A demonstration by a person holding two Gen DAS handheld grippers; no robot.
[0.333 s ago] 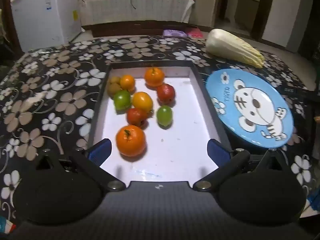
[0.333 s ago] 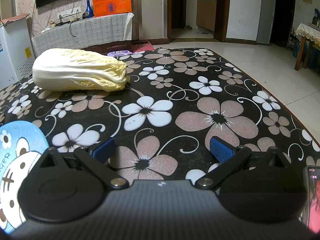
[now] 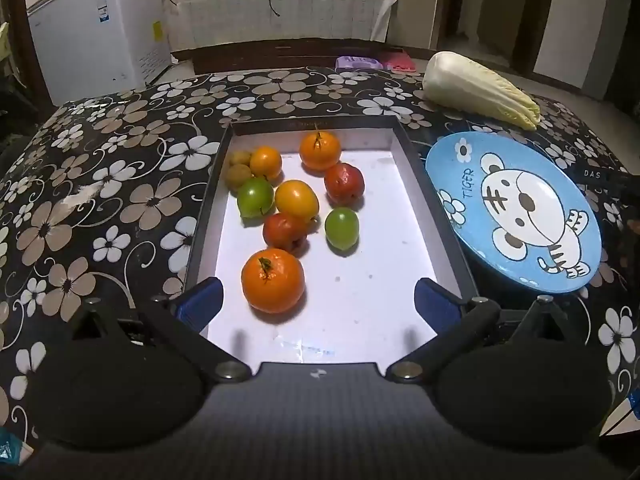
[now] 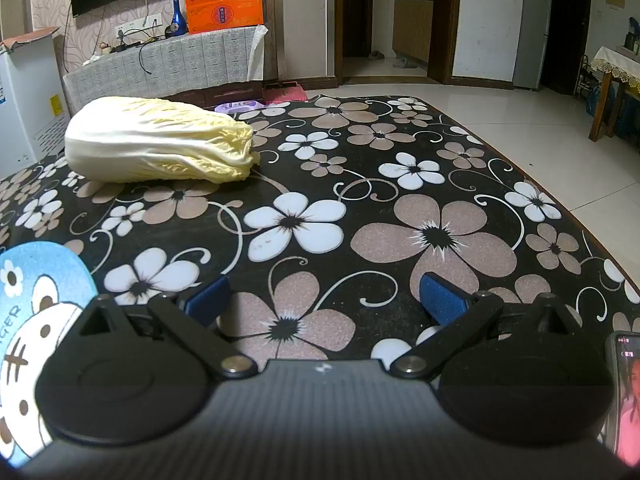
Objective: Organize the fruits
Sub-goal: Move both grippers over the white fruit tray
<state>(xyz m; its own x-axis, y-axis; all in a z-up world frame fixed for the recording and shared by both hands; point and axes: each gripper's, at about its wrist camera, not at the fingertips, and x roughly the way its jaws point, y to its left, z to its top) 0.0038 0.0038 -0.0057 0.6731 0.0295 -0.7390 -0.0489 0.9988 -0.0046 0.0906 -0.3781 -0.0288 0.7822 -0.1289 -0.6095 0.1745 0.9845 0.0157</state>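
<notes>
A: We logged the left gripper with fingers spread wide, grasping nothing, over the near end of the tray. The large orange sat between the blue pads, nearer the left one, touching neither.

B: Rest of the fruit?

A: Clustered further in: a red fruit, a green one, a yellow one, others behind. The blue tiger plate lay just right of the tray, cabbage beyond.

B: And the right gripper?

A: We noted it released too, low over the floral tablecloth, holding nothing. Plate edge at its left, a phone at its right.
</notes>
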